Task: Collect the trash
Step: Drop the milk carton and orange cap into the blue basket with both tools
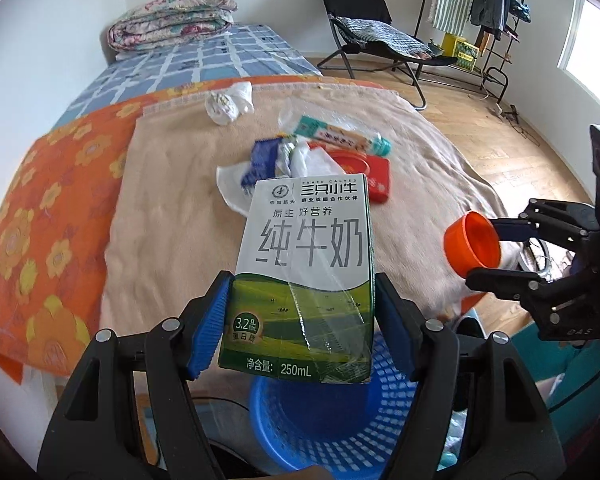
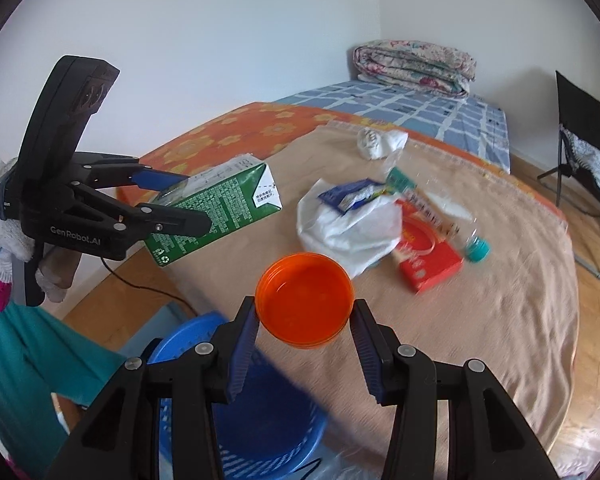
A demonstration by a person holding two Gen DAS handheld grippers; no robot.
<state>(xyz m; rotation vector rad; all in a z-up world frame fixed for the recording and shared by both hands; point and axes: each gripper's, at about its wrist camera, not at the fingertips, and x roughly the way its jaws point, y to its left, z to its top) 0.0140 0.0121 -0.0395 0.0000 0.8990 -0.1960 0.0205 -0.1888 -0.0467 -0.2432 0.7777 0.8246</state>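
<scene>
My left gripper [image 1: 300, 320] is shut on a green and white milk carton [image 1: 304, 276], held up over the bed's near edge. In the right wrist view the same carton [image 2: 220, 212] sits in the left gripper [image 2: 180, 200] at the left. My right gripper [image 2: 304, 328] is shut on an orange plastic lid [image 2: 305, 304]; the left wrist view shows that lid [image 1: 472, 244] in the right gripper [image 1: 484, 252] at the right. A blue mesh basket [image 1: 320, 424] stands on the floor below both grippers, its rim [image 2: 188, 340] at the bed's foot.
A heap of trash lies on the beige blanket [image 2: 480, 320]: white bag [image 2: 348, 232], blue wrapper [image 2: 348, 196], red box [image 2: 428, 260], clear bottle with teal cap [image 2: 476, 248], and a crumpled white bag [image 2: 380, 142] farther back. A folding chair [image 1: 372, 36] and clothes rack [image 1: 488, 12] stand beyond.
</scene>
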